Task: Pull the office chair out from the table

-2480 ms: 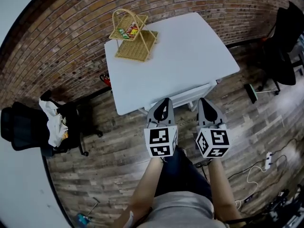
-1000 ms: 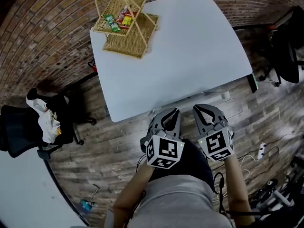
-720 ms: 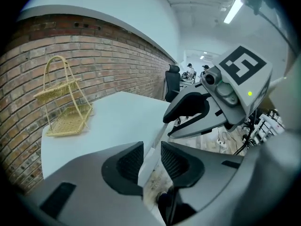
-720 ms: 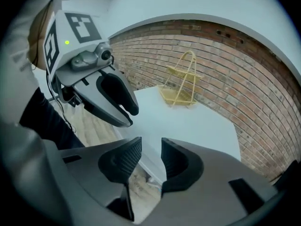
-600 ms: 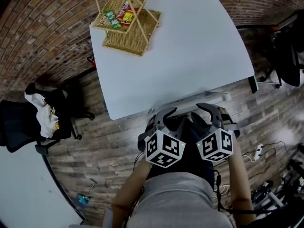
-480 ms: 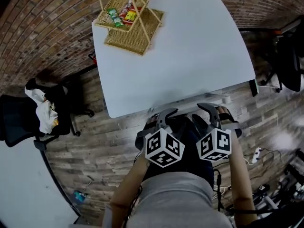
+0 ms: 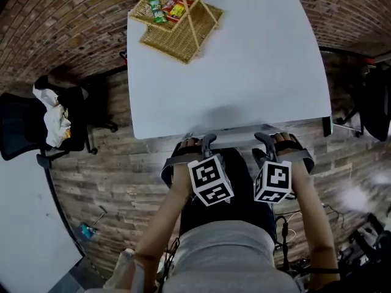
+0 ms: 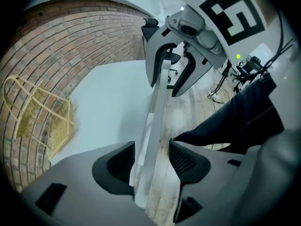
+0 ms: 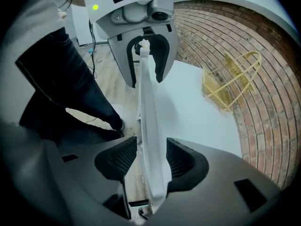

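The white table (image 7: 244, 60) fills the middle of the head view. I stand at its near edge with both grippers pointing steeply down over it. My left gripper (image 7: 200, 141) and right gripper (image 7: 273, 138) have just been opening their jaws. The pale strip of the table edge (image 8: 157, 112) shows in the gap of the left gripper (image 8: 152, 157), whose pads stand clear of it. The same table edge (image 9: 148, 107) shows in the gap of the right gripper (image 9: 151, 157). One black office chair (image 7: 30, 127) stands at the far left, another black chair (image 7: 376, 99) at the far right.
A wicker basket (image 7: 177, 11) with snack packets sits on the table's far left corner. White cloth (image 7: 55, 118) lies on the left chair. Cables (image 7: 287, 224) trail over the wooden floor at right. A brick wall (image 7: 61, 17) runs behind the table.
Both grippers have come forward and down to the table's near edge, rolled, and gone from shut to open. The table has drawn closer in the head view.
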`<action>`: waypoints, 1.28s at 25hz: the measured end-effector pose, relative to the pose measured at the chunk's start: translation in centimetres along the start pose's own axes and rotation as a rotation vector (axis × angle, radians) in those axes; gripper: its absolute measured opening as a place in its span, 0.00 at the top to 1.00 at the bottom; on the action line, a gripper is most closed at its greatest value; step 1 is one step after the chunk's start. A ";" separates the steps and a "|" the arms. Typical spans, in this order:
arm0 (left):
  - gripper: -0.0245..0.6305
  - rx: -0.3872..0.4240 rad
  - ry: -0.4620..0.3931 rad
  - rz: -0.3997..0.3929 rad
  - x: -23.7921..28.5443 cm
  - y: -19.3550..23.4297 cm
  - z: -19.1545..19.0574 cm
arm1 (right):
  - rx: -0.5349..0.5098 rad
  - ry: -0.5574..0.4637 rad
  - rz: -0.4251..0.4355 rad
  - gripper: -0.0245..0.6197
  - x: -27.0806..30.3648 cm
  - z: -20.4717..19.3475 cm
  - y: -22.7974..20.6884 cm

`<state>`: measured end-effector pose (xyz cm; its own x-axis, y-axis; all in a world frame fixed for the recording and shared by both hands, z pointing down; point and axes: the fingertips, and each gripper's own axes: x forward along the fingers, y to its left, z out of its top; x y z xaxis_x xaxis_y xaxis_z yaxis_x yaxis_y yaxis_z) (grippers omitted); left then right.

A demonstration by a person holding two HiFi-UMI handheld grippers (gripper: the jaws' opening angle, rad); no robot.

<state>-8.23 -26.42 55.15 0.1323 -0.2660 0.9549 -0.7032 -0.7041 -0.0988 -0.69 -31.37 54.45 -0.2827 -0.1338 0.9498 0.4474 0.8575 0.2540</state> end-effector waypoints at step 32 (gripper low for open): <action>0.82 0.171 0.238 0.106 4.3 0.0 -2.2 | -0.099 0.073 0.092 0.83 3.4 -1.7 0.5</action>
<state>-9.19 -26.10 59.86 -0.1171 -0.1967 0.9734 -0.5736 -0.7868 -0.2280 0.00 -32.20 58.15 -0.1758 -0.0957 0.9798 0.5515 0.8149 0.1786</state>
